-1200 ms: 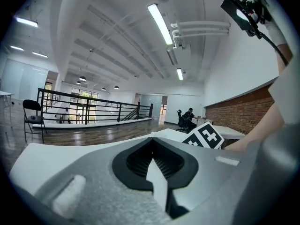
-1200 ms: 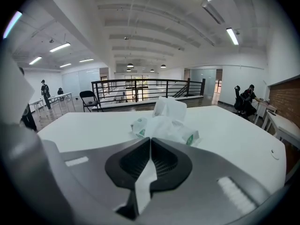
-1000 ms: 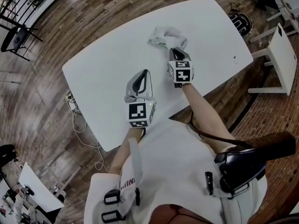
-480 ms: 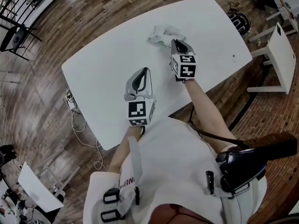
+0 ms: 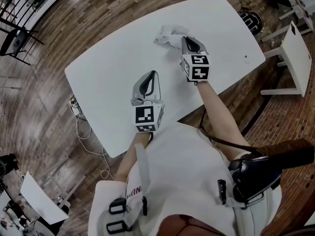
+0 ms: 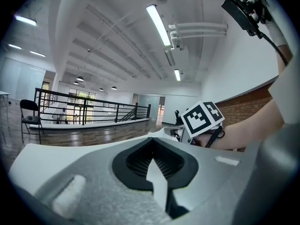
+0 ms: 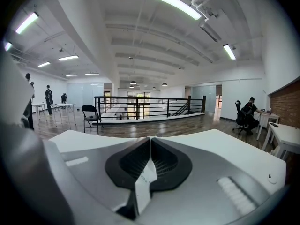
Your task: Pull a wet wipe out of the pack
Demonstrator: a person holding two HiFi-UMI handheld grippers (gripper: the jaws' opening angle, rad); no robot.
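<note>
The crumpled wet wipe pack (image 5: pixel 167 35) lies near the far edge of the white table (image 5: pixel 108 73), with white wipe material showing at its top. My right gripper (image 5: pixel 185 38) is shut and raised, its tips overlapping the pack's right end. In the right gripper view the jaws (image 7: pixel 150 139) meet with a thin white strip below them; I cannot tell whether it is a wipe. My left gripper (image 5: pixel 152 74) hovers shut over the table's middle, apart from the pack, and holds nothing (image 6: pixel 152 142). The right gripper's marker cube (image 6: pixel 202 118) shows beyond it.
A small dark speck (image 5: pixel 246 60) sits near the table's right edge. A white side table (image 5: pixel 297 53) and a dark round object (image 5: pixel 252 22) stand on the wooden floor at right. Cables (image 5: pixel 81 129) lie on the floor at left. A railing (image 7: pixel 140 107) and people are far off.
My right gripper has risen and moved towards the pack, still shut. The left gripper has stayed where it was.
</note>
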